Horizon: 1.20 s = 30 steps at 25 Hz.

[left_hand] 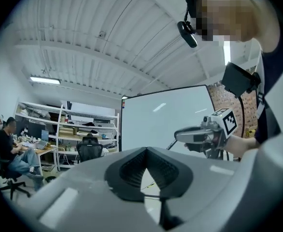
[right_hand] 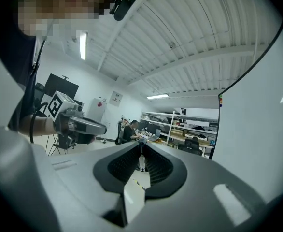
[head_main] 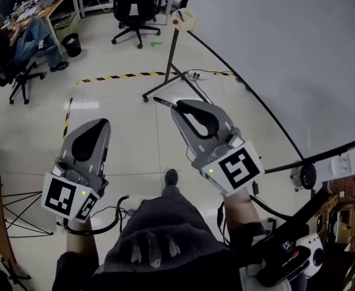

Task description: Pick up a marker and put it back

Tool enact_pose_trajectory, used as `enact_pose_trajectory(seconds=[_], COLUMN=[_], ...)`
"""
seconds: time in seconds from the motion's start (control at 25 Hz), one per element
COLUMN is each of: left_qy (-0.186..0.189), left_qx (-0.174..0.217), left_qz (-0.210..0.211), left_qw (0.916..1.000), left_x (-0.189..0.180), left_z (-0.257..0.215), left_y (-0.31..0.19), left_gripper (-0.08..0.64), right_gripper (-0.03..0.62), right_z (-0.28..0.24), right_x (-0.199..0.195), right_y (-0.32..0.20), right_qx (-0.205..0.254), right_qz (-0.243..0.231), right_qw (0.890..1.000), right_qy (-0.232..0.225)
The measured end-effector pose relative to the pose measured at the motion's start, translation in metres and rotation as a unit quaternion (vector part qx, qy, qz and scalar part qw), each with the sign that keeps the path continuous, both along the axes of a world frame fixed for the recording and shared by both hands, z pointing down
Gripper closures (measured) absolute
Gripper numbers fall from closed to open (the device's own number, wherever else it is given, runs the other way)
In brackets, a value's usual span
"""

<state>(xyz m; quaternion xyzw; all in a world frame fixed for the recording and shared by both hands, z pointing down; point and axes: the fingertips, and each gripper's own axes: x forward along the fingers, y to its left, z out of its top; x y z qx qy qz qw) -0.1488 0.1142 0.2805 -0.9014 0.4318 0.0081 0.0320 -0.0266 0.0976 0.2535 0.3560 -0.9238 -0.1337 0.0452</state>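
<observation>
Right gripper (head_main: 176, 107) is held level, just left of whiteboard (head_main: 274, 53) and near its lower edge. Its jaws are closed on marker (head_main: 164, 102), a slim dark stick pinched at the very tips & poking out sideways, away from whiteboard. Left gripper view backs this up: right gripper (left_hand: 176, 135) sits in front of whiteboard (left_hand: 156, 120) w/ marker (left_hand: 171, 144) slanting down from its tips. Marker is off whiteboard, w/ a clear gap btwn them.

Left gripper (head_main: 105, 123) is on the far side of the right one from whiteboard, well apart from it, also approx level. Its jaws are shut tip to tip w/ nothing held. In its own view the ribbed pads (left_hand: 129, 170) meet at the apex & only floor shows thru the hollow behind. In right gripper view, left gripper (right_hand: 104, 128) is opposite whiteboard (right_hand: 257, 144).

Stand (head_main: 172, 71) rises at whiteboard's left edge w/ a small pale box (head_main: 184, 19) w/ a red dot on top. Yellow-black floor tape (head_main: 120, 76) runs off from the stand's feet, away from whiteboard. Further out from whiteboard are a black office chair (head_main: 135, 8) & a seated person (head_main: 11, 38) at a desk.
</observation>
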Motion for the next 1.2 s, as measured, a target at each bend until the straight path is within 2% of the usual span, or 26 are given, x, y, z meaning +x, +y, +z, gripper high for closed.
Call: enact_pose_trajectory(seconds=[0.12,0.24,0.44,0.6,0.72,0.92,1.08,1.2], left_qy=[0.009,0.002,-0.011,-0.002,0.003,-0.022,-0.038,-0.047], left_qx=[-0.003,-0.003,-0.001,0.007,0.010,0.010,0.015,0.014], left_qz=[0.026,0.049,0.062,0.054,0.040,0.027,0.016,0.009], left_qw=[0.9996,0.9988,0.9980,0.9985,0.9991,0.9994,0.9990,0.9987], left_x=[0.016,0.045,0.085,0.117,0.140,0.183,0.202,0.197], left_z=[0.000,0.000,-0.004,-0.010,-0.010,-0.001,0.000,-0.002], left_y=[0.012,0.024,0.048,0.078,0.101,0.136,0.164,0.180], left_gripper=[0.554,0.554,0.554,0.554,0.554,0.554,0.554,0.554], right_gripper=[0.552,0.552,0.552,0.552,0.552,0.552,0.552,0.552], right_z=[-0.007,-0.015,-0.022,-0.020,-0.009,0.003,0.005,0.003], right_x=[0.014,0.041,0.085,0.119,0.149,0.191,0.205,0.198], right_y=[0.020,0.036,0.071,0.107,0.132,0.166,0.185,0.197], right_qx=[0.004,0.012,0.016,0.015,0.009,-0.003,-0.007,-0.009], right_qz=[0.019,0.038,0.053,0.045,0.038,0.024,0.006,-0.008], right_qw=[1.000,0.999,0.998,0.998,0.999,0.999,0.999,0.999], right_qy=[-0.002,-0.014,-0.032,-0.036,-0.021,-0.025,-0.032,-0.037])
